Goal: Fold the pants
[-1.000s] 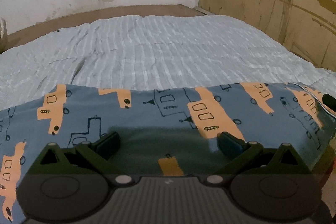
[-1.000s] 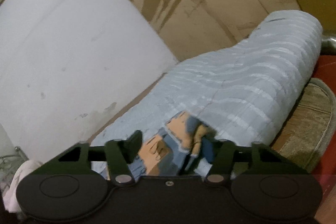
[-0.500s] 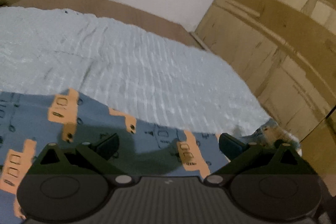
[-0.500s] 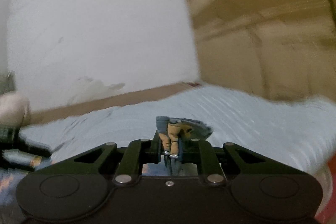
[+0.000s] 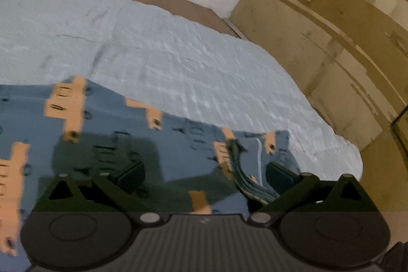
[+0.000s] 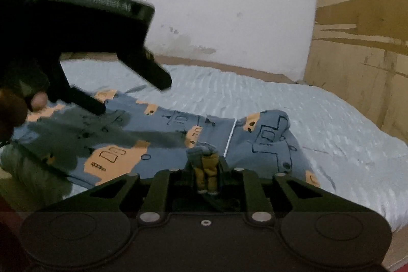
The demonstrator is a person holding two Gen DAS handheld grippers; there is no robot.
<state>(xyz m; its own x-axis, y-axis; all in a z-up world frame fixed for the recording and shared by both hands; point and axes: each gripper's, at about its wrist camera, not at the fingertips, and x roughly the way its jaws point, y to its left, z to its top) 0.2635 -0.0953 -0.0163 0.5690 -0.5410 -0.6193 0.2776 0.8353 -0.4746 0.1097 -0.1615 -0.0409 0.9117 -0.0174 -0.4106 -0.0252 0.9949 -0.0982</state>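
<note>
My right fingers [image 6: 207, 171] pinch a bunched edge of the pants [image 6: 267, 142]; the log-free look shows cloth between the pads, which are easing apart slightly yet press on it. I hold this edge so the end can fold over the rest. My left fingers [image 5: 204, 175] stand wide apart over the pants, gripping nothing, likely to steady the cloth. The pants lie along the near side of the bed [image 6: 331, 119], one end doubled over.

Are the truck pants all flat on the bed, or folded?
Partly folded. The pants lie mostly flat on the blue bedspread, but the right gripper pinches one bunched end, doubled back over the rest.
</note>
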